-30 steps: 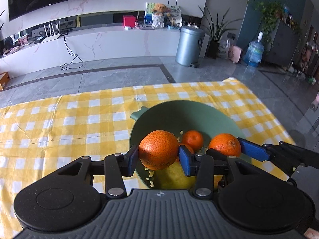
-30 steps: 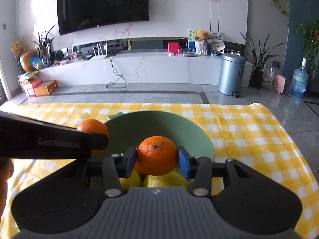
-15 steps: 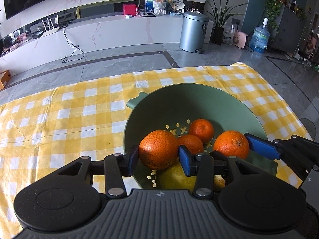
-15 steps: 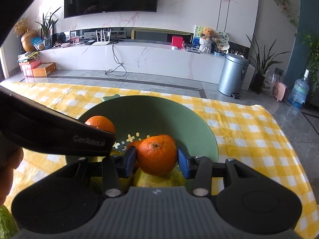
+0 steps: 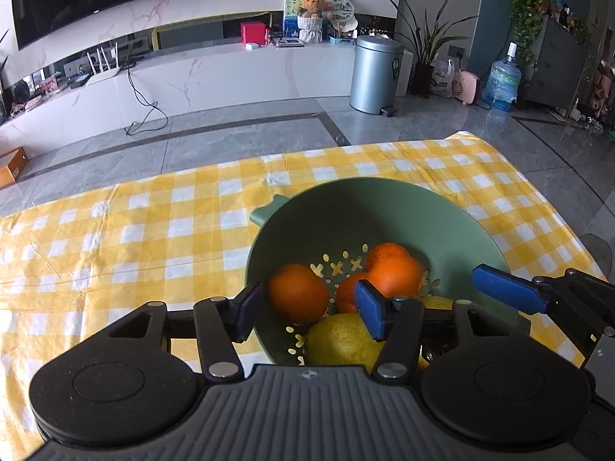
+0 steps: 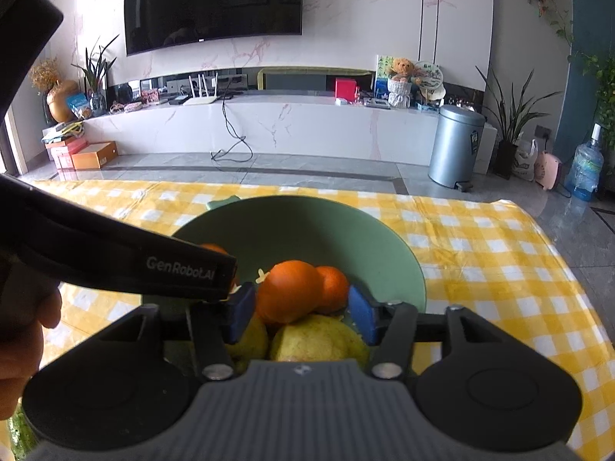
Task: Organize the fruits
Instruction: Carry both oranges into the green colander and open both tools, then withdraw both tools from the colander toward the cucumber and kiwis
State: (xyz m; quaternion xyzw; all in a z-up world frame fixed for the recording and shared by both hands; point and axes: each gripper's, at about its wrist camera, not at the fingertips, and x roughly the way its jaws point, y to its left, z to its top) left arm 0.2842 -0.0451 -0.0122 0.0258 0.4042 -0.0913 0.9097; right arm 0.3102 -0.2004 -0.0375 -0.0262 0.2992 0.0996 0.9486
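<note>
Blue pads, left gripper [image 5: 309, 313]: we see its jaws have just been opening; an orange [image 5: 298, 293] sits between them in the bowl, touching the left pad or just beside it, with a clear gap to the right pad, so nothing is gripped.
Blue pads, right gripper [image 6: 301, 317]: ours here have just been opening too; another orange [image 6: 289, 291] lies between them, close to the left pad and apart from the right one, resting loose on the pile.
Fruit: we count more oranges [image 5: 396, 274] behind and yellow-green pears [image 5: 342, 340] underneath, all inside the bowl.
Bowl: green perforated bowl [image 5: 403, 207], cut-out holes in its floor, a small tab handle on the far left rim; both grippers reach over its near rim.
Crowding: the right gripper's blue finger [image 5: 507, 294] shows at the bowl's right rim in the left view; the left gripper's black body [image 6: 115, 257] crosses the right view, just beside our right-hand left pad, with a hand [image 6: 27, 330] at the frame's left edge.
Open room: the far half of the bowl and the cloth beyond it lie free.
Surface: yellow-and-white checked tablecloth [image 5: 134, 238], wrinkled, its far edge meeting grey floor tiles [image 5: 230, 134].
Room: a steel pedal bin [image 5: 374, 73], a wall television [image 6: 213, 4], a white marble ledge, plants and a water jug.
</note>
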